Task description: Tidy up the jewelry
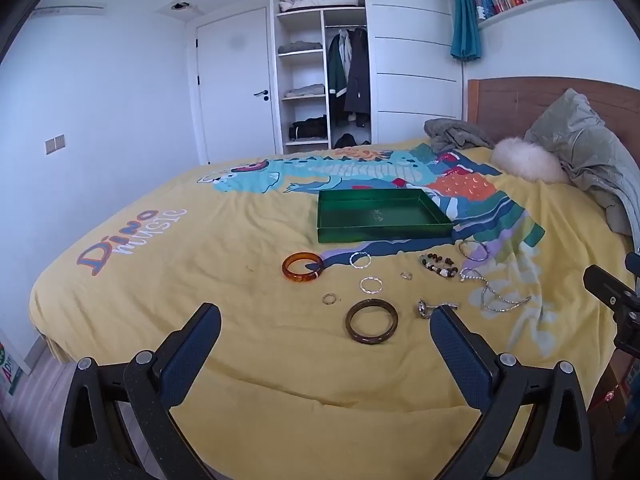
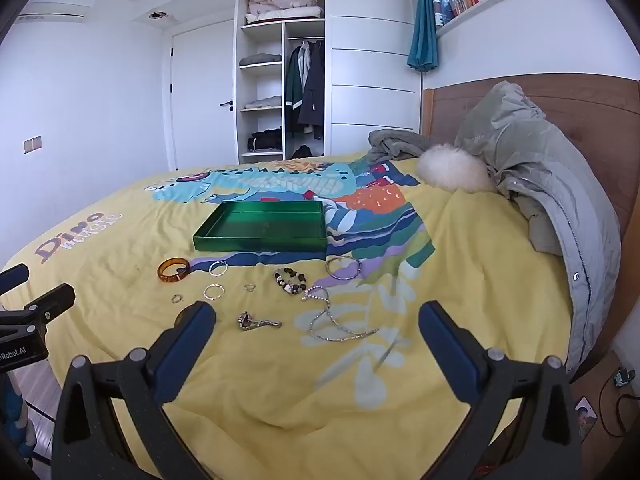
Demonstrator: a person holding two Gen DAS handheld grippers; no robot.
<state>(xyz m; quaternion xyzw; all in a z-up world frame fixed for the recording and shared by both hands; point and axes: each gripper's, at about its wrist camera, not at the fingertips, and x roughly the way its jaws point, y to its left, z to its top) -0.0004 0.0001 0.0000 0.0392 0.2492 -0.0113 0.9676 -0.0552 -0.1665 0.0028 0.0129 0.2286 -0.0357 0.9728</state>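
My left gripper point(image 1: 325, 316): spread wide, holding nothing | my right gripper point(image 2: 316, 316): spread wide, holding nothing | jewelry: scattered on bed point(image 1: 240, 360) just before green tray point(image 1: 384, 216) | brown bangle point(image 1: 371, 321): nearest left gripper

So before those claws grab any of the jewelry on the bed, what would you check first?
1. Left gripper open and holding nothing: ok.
2. Right gripper open and holding nothing: ok.
3. Green tray has no jewelry in it yet, upright: ok.
4. Dark brown bangle lies flat, apart from the other pieces: ok.
5. Silver chain free of knots: cannot tell.
6. Beaded bracelet clear of the chain: ok.
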